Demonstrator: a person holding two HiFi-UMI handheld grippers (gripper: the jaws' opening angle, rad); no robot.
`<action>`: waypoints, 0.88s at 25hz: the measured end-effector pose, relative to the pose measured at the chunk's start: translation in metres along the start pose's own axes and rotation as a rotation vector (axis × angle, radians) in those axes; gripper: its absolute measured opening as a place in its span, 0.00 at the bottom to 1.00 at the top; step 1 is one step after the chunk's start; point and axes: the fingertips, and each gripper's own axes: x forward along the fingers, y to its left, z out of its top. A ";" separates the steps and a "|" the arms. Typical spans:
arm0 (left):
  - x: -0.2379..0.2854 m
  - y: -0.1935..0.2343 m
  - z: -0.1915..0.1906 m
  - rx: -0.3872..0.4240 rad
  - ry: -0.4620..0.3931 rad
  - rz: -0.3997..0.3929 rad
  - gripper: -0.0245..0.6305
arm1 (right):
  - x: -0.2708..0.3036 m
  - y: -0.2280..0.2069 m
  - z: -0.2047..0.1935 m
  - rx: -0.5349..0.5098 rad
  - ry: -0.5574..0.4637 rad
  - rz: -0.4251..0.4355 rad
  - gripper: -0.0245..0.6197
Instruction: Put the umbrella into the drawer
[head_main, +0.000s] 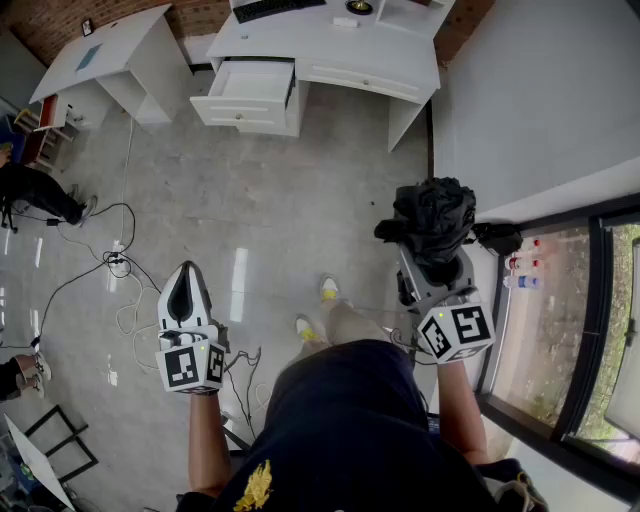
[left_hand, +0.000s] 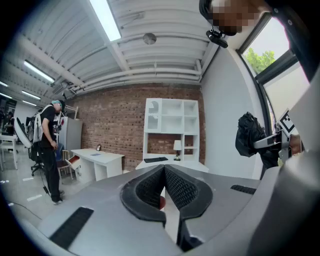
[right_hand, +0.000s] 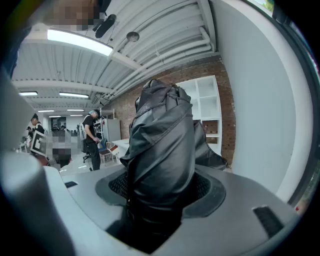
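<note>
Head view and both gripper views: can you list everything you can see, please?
Umbrella: one, black, folded, held at the right.
Desk: one, white, ahead.
Drawer: one, white, pulled open on that desk.
Keyboard: one, black, on that desk.
Second desk: one, white, far left.
Cables: several, black and white, on the floor, left.
Bottles: a few, colour unclear, by the window.
Shelf unit: one, white, against the brick wall.
Bystander: one, dark clothes, standing far left.
Left gripper: one, grey, shut, empty.
Right gripper: one, grey, shut on the umbrella.
</note>
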 end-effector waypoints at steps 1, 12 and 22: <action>0.001 0.002 0.004 -0.004 -0.007 -0.003 0.07 | 0.002 0.002 0.002 -0.007 -0.002 0.001 0.44; -0.050 -0.025 0.015 0.018 -0.047 -0.059 0.07 | -0.051 0.021 0.011 0.026 -0.069 0.005 0.44; -0.065 -0.043 0.044 0.048 -0.060 -0.063 0.07 | -0.069 0.027 0.022 0.041 -0.103 0.063 0.44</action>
